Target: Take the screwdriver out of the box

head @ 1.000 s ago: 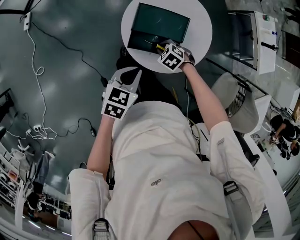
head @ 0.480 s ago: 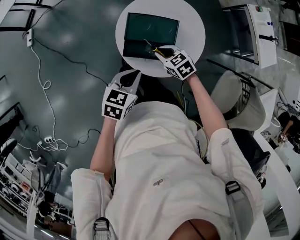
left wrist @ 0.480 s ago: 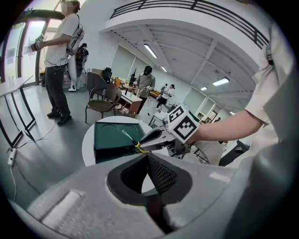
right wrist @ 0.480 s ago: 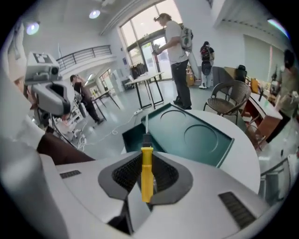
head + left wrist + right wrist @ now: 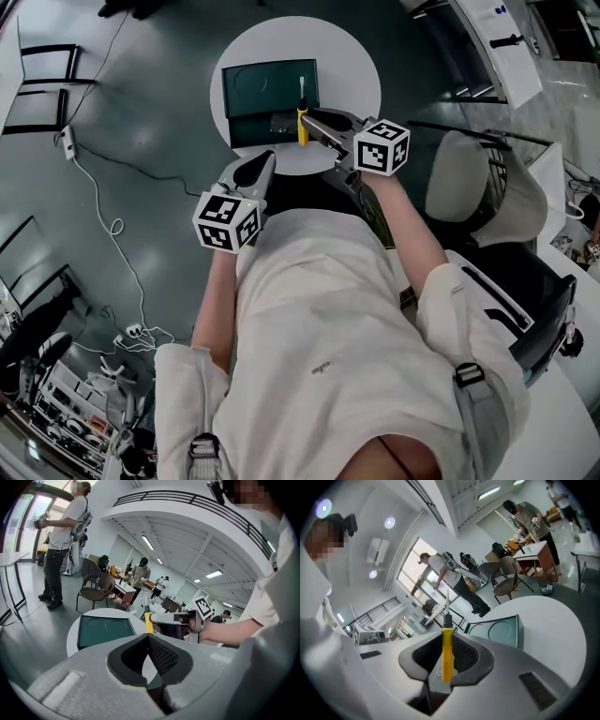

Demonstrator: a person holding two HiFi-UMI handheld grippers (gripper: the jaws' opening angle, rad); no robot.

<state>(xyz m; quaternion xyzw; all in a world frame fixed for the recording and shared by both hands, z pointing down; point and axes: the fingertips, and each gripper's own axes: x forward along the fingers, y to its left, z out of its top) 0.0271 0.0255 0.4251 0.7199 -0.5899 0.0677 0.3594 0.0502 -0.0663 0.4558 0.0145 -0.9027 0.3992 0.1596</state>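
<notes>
Now your right tool (image 5: pixel 447 641) pinches the screwdriver (image 5: pixel 447 660) mid-handle; judge it light, stiff, possibly slick, so grip the yellow handle.

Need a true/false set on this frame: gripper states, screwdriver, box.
1. The right gripper is shut on the screwdriver. True.
2. The screwdriver lies flat inside the box. False: it stands upright between the right gripper's jaws, lifted out of the box.
3. The left gripper grips the box's edge. False: its jaws are together on nothing, held short of the table.
4. The box sits open on a round white table. True.
5. The screwdriver's handle is red. False: it is yellow.
</notes>
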